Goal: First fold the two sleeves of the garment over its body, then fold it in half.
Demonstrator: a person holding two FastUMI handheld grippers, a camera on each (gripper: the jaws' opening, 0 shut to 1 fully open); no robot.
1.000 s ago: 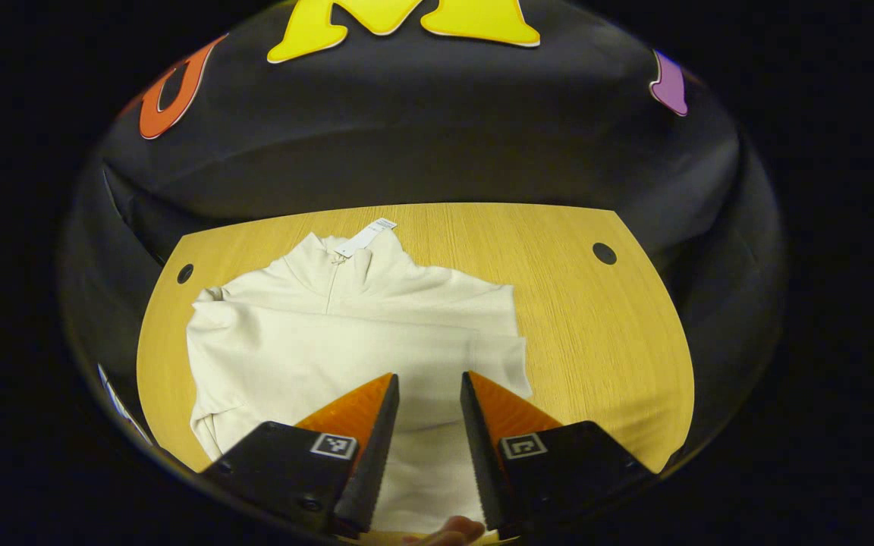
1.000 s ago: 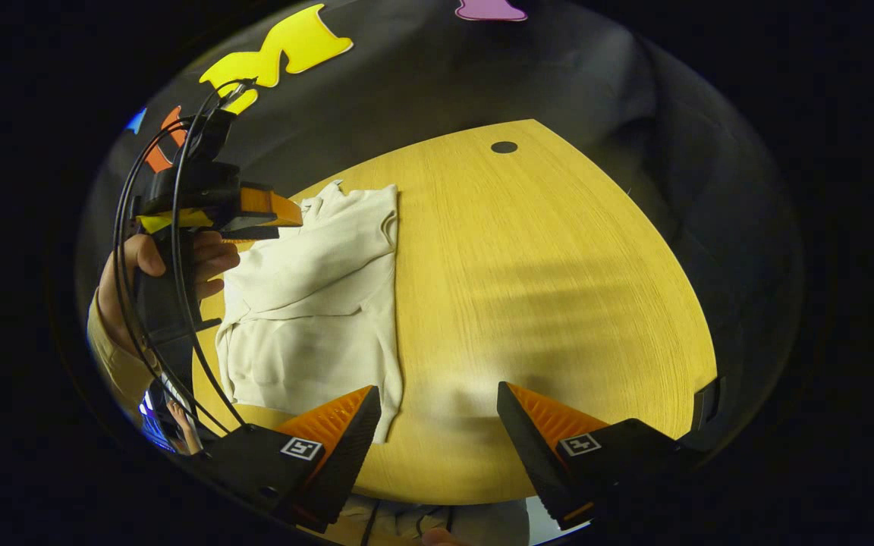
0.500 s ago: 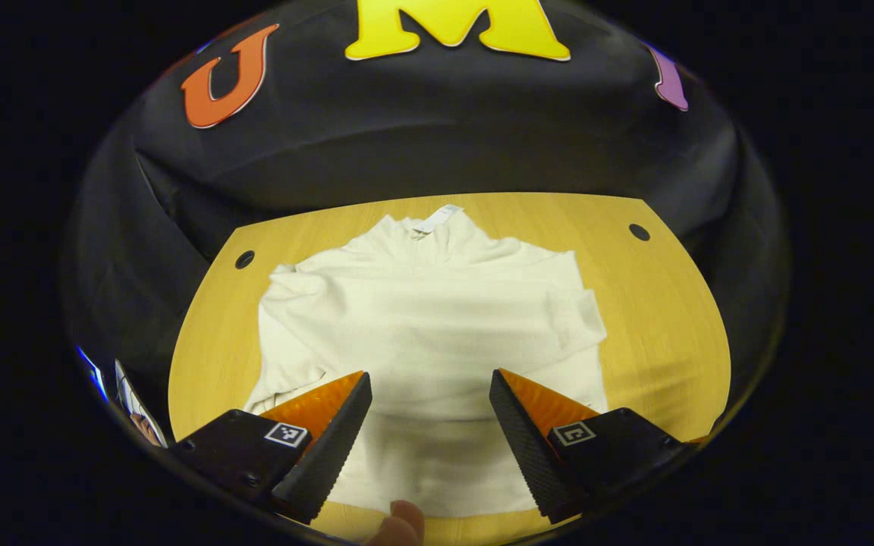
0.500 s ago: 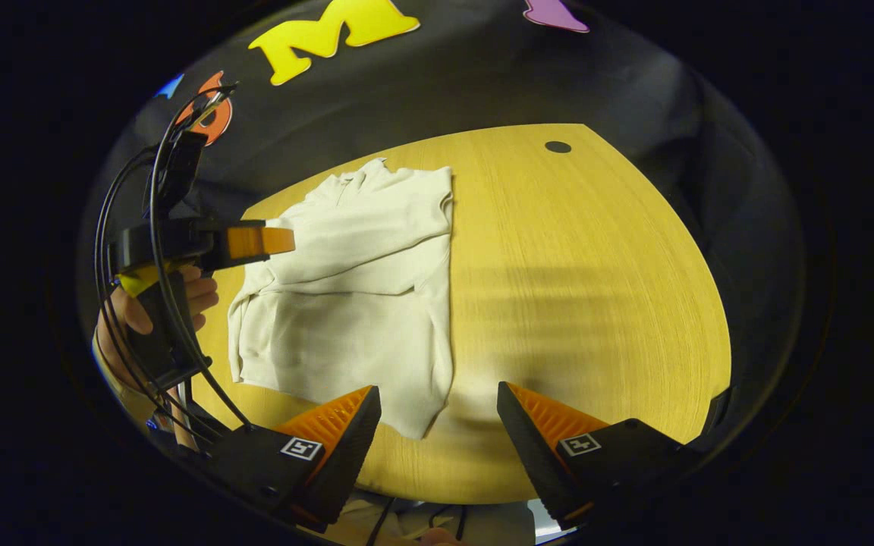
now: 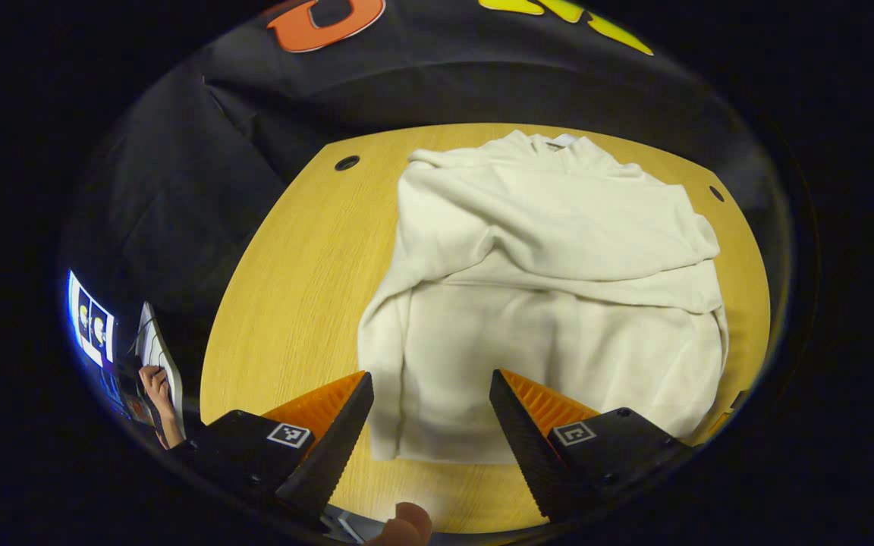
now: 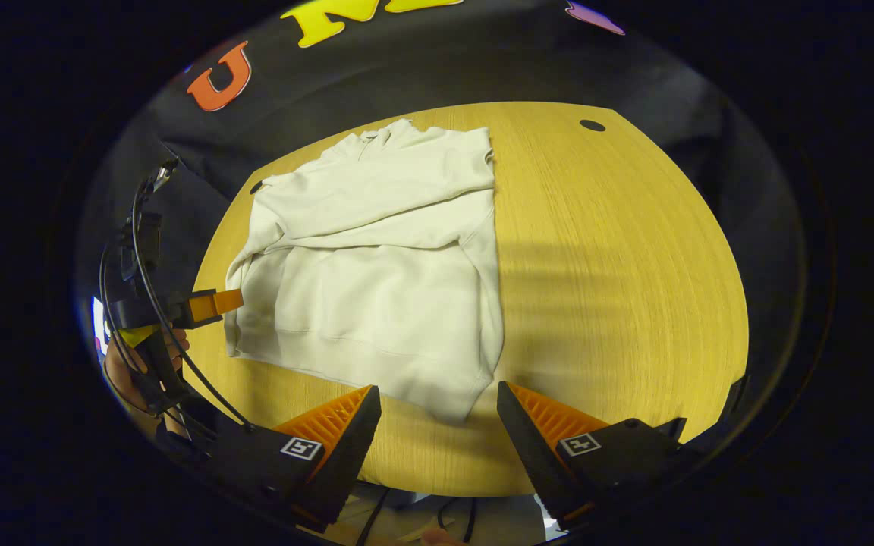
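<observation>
A cream sweatshirt [image 5: 551, 303] lies flat on the wooden table [image 5: 293, 280], collar at the top of the frame, both sleeves [image 5: 558, 258] crossed over its chest and the hem at the lower centre. The left gripper [image 5: 431, 425] and right gripper [image 6: 438, 432] each hang above the hem, fingers apart and holding nothing. Risk: when the hem is lifted for the half fold, the loose sleeves may slide off. In the left gripper view the garment's right side nears the table edge; in the right gripper view, bare wood spans the right half.
</observation>
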